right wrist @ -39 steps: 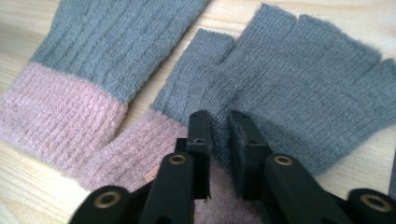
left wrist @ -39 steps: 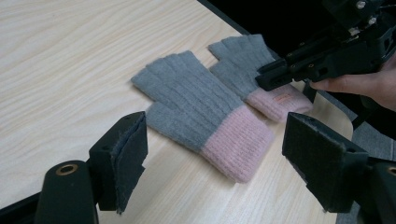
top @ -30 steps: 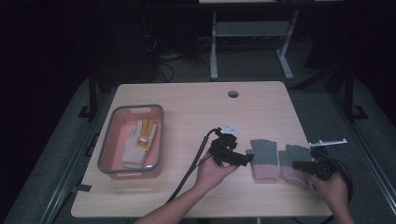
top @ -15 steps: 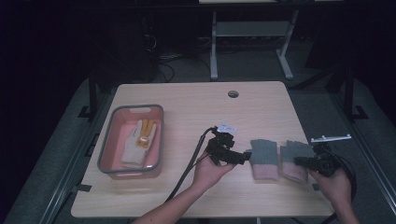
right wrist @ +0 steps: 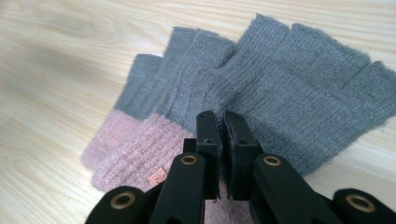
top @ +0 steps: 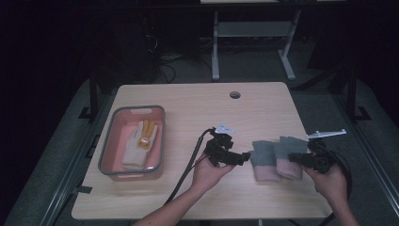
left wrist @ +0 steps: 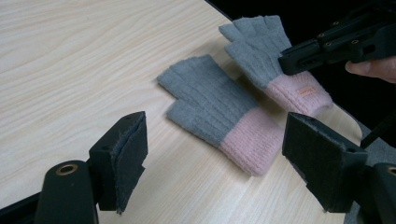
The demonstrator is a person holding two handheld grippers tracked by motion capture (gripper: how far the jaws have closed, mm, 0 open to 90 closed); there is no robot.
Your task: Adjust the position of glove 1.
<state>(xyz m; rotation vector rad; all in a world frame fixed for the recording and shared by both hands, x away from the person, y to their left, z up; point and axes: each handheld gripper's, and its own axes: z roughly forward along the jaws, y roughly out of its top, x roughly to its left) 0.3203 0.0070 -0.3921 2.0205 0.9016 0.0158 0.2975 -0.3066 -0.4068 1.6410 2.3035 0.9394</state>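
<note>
Jaws of my right gripper (right wrist: 222, 140) are pressed together with nothing between them, poised just over the near glove (right wrist: 299, 93); the left gripper (left wrist: 215, 163) gapes wide, aimed at the second glove (left wrist: 224, 116). Both lie flat, side by side on the table (top: 263, 108), unlifted; the tray (top: 106, 157) with a pale glove (top: 139, 143) sits well apart, so the moving remains, I judge.

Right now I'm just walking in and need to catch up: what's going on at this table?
A person works two handheld grippers over a pair of grey-and-pink fingerless gloves. The right gripper, jaws shut, sits over the right-hand glove; whether it pinches fabric is unclear. The left gripper hangs open near the other glove. A cream glove lies in a pink tray.
</note>
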